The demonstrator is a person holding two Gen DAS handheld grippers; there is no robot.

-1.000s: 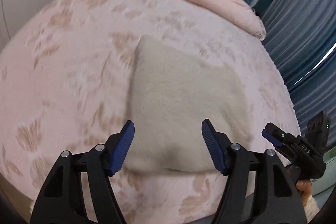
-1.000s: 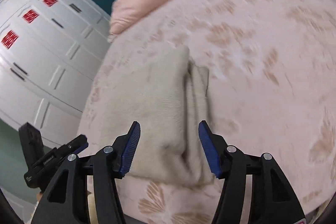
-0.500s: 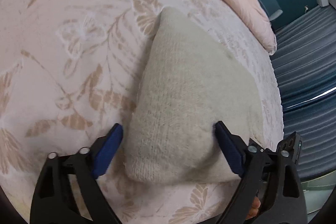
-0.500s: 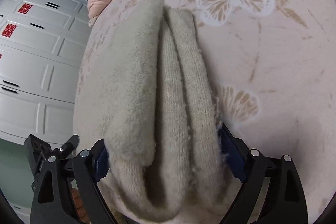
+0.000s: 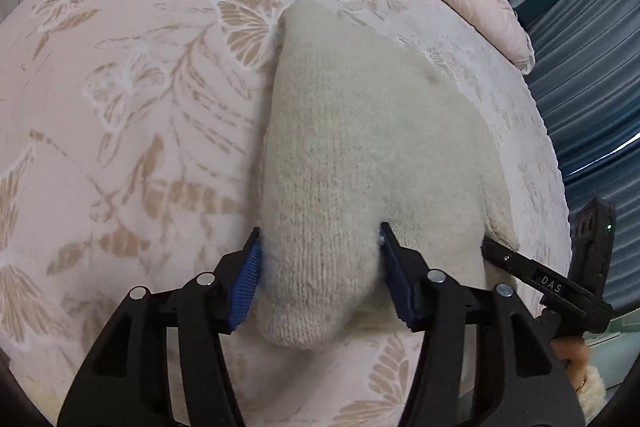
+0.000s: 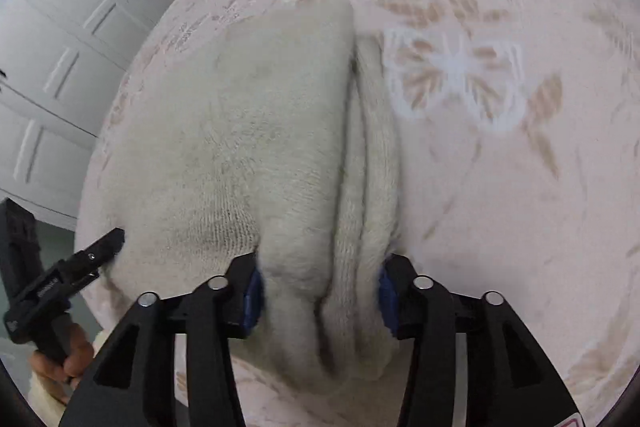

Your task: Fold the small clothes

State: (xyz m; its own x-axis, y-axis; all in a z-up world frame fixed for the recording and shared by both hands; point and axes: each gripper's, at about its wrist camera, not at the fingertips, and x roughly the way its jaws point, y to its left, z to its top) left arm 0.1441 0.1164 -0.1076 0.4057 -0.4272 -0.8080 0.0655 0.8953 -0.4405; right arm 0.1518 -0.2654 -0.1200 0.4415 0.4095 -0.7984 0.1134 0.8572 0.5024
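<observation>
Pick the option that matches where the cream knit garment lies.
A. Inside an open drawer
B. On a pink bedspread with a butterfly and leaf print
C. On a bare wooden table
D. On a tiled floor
B: the cream knit garment rests on the pink bedspread, whose tan butterflies and leaves show all around it.

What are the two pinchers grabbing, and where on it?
Both are closing on the cream knitted garment: left gripper on its near-left corner, right gripper on its near-right folded edge.
</observation>
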